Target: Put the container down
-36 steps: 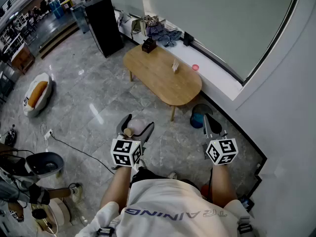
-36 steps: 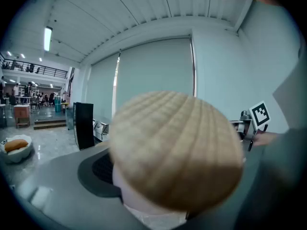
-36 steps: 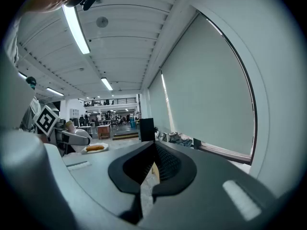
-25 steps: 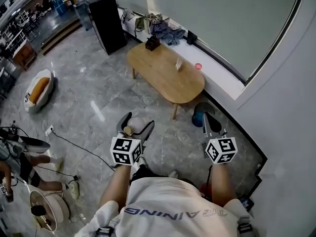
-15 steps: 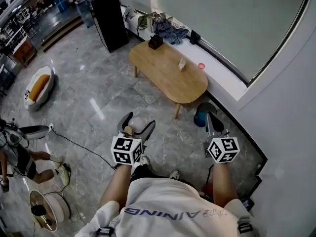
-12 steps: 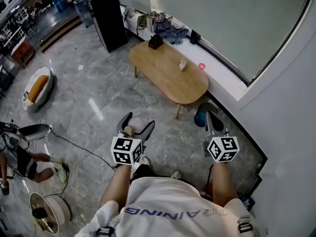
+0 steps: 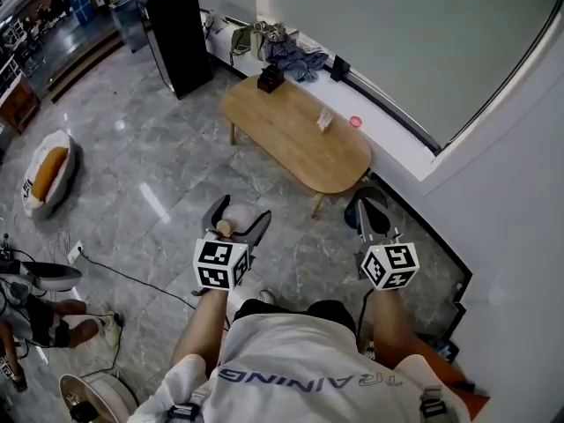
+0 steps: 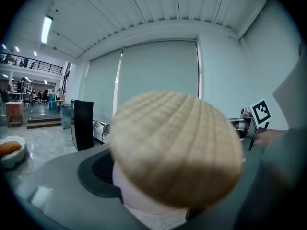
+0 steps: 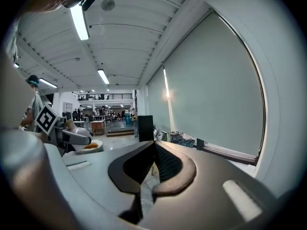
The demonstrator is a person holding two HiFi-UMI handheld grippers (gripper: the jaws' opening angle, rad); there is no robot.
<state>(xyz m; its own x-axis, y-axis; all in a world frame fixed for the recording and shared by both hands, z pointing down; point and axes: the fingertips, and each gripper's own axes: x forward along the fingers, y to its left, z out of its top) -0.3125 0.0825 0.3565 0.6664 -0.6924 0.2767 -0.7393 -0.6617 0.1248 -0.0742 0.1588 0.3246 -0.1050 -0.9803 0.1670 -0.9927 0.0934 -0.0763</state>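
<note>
The container (image 7: pixel 238 218) is a small white jar with a ribbed wooden lid (image 8: pixel 177 147). My left gripper (image 7: pixel 234 222) is shut on it, jaws standing wide around its body, held at waist height above the grey marble floor. In the left gripper view the lid fills the middle and hides most of the white body (image 8: pixel 144 212). My right gripper (image 7: pixel 371 211) is held to the right at the same height. Its dark pads (image 9: pixel 165 164) meet with nothing between them. An oval wooden coffee table (image 7: pixel 300 152) stands ahead.
On the table are a dark box (image 7: pixel 269 79) and a small pale item (image 7: pixel 325 120). A white window ledge (image 7: pixel 397 144) runs behind it with clothes and a pink object (image 7: pixel 355 122). A black cabinet (image 7: pixel 176 33) stands far left, a cushion (image 7: pixel 44 173) and cables lie left.
The head view has shifted a little, so the table and floor sit slightly differently. Both grippers keep their places before the body, and the left one still holds the container.
</note>
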